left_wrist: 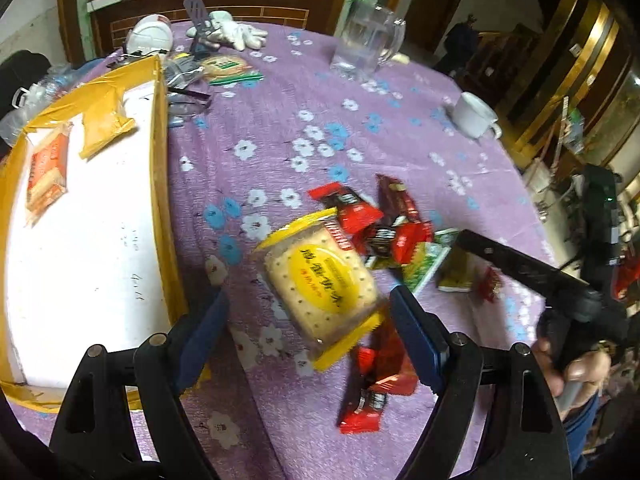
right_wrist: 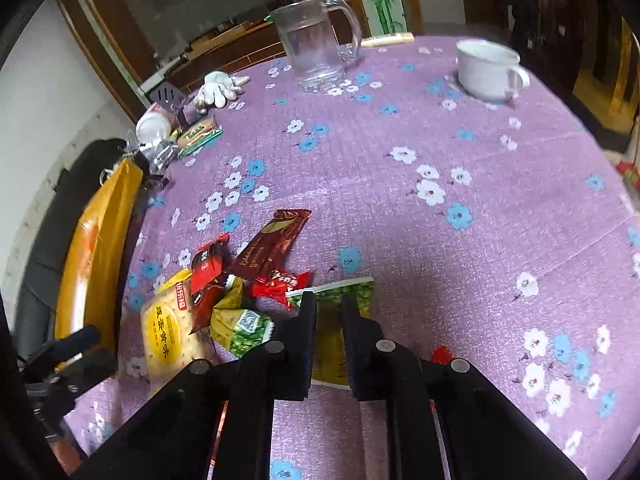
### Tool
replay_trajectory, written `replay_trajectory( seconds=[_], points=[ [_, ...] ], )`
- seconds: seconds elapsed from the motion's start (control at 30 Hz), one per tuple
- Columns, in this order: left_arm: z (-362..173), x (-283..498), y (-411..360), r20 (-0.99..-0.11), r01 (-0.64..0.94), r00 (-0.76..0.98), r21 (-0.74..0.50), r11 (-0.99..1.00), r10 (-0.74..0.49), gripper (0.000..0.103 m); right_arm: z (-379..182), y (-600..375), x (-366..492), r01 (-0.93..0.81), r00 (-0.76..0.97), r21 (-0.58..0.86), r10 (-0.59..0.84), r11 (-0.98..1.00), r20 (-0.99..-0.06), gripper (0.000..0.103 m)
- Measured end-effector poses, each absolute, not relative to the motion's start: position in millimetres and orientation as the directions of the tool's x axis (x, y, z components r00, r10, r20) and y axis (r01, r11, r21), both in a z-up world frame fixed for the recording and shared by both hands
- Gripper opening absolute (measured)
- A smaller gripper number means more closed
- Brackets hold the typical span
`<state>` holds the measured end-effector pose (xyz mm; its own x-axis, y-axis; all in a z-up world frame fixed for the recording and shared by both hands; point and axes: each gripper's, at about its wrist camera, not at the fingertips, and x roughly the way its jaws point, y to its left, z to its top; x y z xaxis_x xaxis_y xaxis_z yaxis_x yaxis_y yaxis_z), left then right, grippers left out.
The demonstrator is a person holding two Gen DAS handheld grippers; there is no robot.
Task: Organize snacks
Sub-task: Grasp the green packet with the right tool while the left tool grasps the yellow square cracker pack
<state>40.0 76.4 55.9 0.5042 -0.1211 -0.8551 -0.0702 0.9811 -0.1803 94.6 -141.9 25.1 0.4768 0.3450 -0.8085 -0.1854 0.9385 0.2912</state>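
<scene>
The left gripper (left_wrist: 308, 316) has its jaws wide apart around a yellow cracker pack (left_wrist: 320, 280), with gaps on both sides, so nothing's pinched. The right gripper (right_wrist: 330, 308) is clamped on a green-and-yellow snack packet (right_wrist: 334, 344), most of it hidden behind the fingers. The rest of the snack pile (right_wrist: 256, 268) sits on the purple floral tablecloth (right_wrist: 440, 240), partly blurred. One orange pack (left_wrist: 46, 172) lies in the white box (left_wrist: 88, 248), whose near edge is cut off.
</scene>
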Motion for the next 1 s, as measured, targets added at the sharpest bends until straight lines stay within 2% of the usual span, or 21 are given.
replay_trajectory(
  seconds=[0.07,0.13,0.17,0.27,0.37,0.5,0.57,0.77,1.0],
  points=[
    [52,41,75,-0.867,-0.084,0.49,-0.147,0.986,-0.088,0.083,22,-154,98,-0.185,0.459,0.368,0.411,0.911,-0.788,0.02],
    [46,43,73,-0.877,-0.1,0.472,-0.149,0.984,-0.085,0.083,23,-164,102,-0.166,0.466,0.403,0.432,0.9,-0.772,0.026],
    [42,45,72,-0.885,-0.109,0.456,-0.16,0.981,-0.094,0.083,24,-168,102,-0.156,0.473,0.41,0.432,0.899,-0.768,0.034],
    [35,53,63,-0.898,-0.117,0.43,-0.159,0.98,-0.094,0.083,30,-169,99,-0.161,0.488,0.416,0.438,0.895,-0.755,0.036],
    [30,61,56,-0.907,-0.139,0.419,-0.095,0.986,-0.028,0.083,36,-170,96,-0.168,0.507,0.415,0.44,0.894,-0.742,0.043],
    [20,73,54,-0.908,-0.154,0.418,-0.053,0.987,0.017,0.083,38,-175,95,-0.157,0.511,0.423,0.44,0.892,-0.739,0.046],
    [20,82,52,-0.905,-0.136,0.425,-0.08,0.988,-0.014,0.083,35,-174,97,-0.154,0.5,0.423,0.44,0.893,-0.746,0.048],
    [6,90,27,-0.889,0.0,0.453,0.08,0.997,0.071,0.082,25,-166,98,-0.139,0.478,0.345,0.368,0.928,-0.797,0.048],
    [9,90,36,-0.87,0.017,0.494,0.01,1.0,0.0,0.075,6,-136,95,-0.218,0.416,0.272,0.341,0.937,-0.843,0.049]
  ],
)
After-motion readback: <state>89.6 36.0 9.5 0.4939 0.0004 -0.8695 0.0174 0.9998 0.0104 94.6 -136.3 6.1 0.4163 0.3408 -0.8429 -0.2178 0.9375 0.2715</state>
